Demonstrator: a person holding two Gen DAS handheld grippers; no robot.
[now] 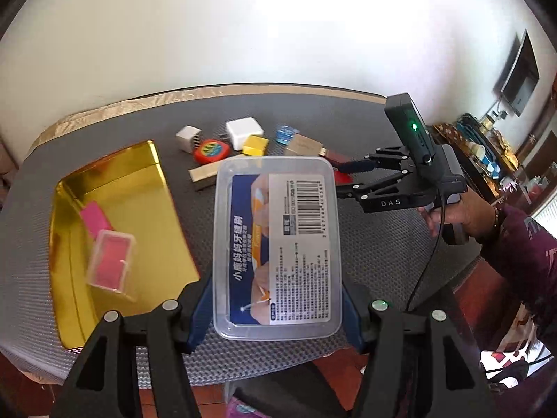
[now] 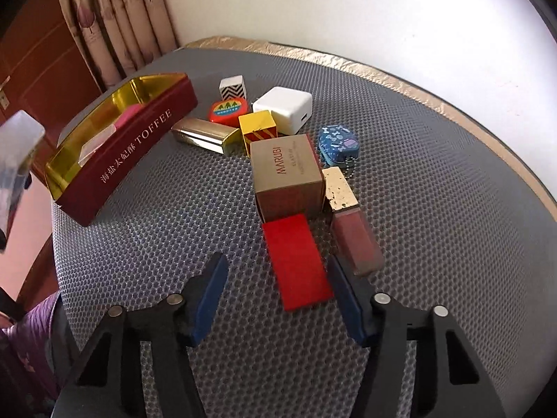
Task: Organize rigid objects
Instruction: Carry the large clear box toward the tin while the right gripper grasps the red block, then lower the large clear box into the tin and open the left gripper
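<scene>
— Clear plastic box (image 1: pixel 277 244) sits clamped in my left gripper (image 1: pixel 277 308), just beside the gold tin's (image 1: pixel 167 188) right wall; I judge dropping it in comes next.

— Right gripper (image 2: pixel 278 278) gapes empty; red block (image 2: pixel 296 261) lies between its fingers mid-table; closing follows.

The left gripper (image 1: pixel 276 308) clamps a clear plastic box (image 1: pixel 277 245) above the mat, beside the gold tin (image 1: pixel 139 188).

- Left wrist view looks forward and down over the worktop (image 1: pixel 195 115), close above it.
- Right wrist view faces the clutter from 5 o'clock, close.
- Both share the tin (image 1: pixel 139 209) (image 2: pixel 139 139).
</scene>
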